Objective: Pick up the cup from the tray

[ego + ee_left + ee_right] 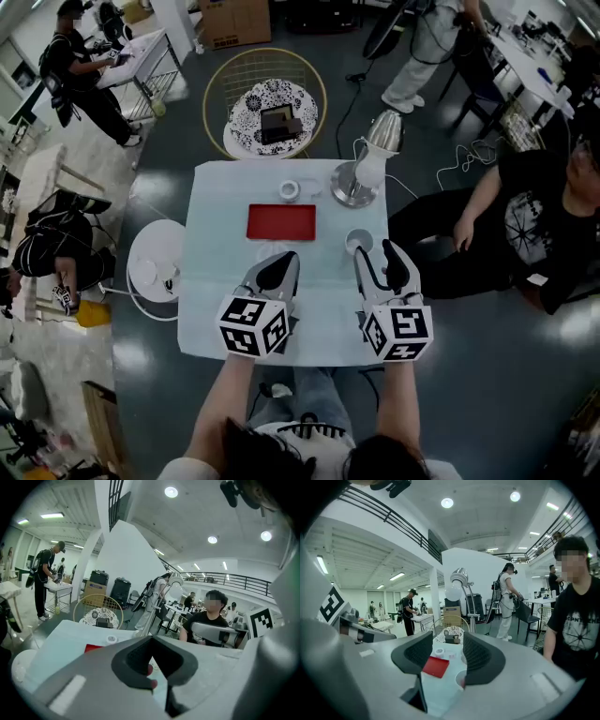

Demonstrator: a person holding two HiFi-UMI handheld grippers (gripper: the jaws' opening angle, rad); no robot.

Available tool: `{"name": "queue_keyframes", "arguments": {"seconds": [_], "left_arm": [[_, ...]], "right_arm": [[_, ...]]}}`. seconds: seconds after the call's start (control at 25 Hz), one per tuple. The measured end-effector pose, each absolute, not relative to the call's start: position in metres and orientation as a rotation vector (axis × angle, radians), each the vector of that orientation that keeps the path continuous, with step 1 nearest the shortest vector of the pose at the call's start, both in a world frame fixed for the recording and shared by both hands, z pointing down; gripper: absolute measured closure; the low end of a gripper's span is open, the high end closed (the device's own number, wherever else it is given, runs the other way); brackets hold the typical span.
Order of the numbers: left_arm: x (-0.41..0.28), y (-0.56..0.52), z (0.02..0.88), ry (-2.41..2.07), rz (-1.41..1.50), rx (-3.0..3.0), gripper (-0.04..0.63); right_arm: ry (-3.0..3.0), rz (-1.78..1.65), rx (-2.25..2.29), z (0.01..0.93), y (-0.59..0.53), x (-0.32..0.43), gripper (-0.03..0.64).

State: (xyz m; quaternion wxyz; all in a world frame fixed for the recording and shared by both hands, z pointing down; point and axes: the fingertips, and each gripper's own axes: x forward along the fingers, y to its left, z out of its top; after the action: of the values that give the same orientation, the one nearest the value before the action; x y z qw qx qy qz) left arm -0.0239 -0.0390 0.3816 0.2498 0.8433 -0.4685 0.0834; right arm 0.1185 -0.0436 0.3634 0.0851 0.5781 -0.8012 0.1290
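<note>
In the approach, the open right tongs [375,255] sit just behind the cup [358,242] and must straddle it; the left tongs [281,266] are closed, empty.

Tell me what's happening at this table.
A person holds tongs in each hand over a cloth-covered table. The right tongs are open and empty, just short of the white cup, which stands on the cloth beside the red tray, not on it. The left tongs are shut on nothing. Nothing is gripped yet.
</note>
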Motion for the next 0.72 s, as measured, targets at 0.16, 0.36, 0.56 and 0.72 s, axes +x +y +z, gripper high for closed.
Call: {"name": "queue_keyframes", "arguments": {"seconds": [0.16,0.36,0.56,0.72], "left_arm": [[-0.028,-0.023,0.36,-1.277,0.192,2.341,0.595],[-0.04,0.014,0.343,-1.283,0.201,2.362,0.595],[-0.046,0.043,0.336,-1.294,0.214,2.392,0.595],[-0.052,0.068,0.324,-1.28,0.201,2.418,0.595]], "right_arm": [[-2.363,0.368,1.78,0.347,-0.022,0.112,0.502],[-2.349,0.404,1.825,0.331,0.016,0.096,0.592],[-2.296,0.41,1.827,0.331,0.049,0.082,0.594],[-2.251,0.429,1.84,0.329,0.075,0.073,0.594]]}}
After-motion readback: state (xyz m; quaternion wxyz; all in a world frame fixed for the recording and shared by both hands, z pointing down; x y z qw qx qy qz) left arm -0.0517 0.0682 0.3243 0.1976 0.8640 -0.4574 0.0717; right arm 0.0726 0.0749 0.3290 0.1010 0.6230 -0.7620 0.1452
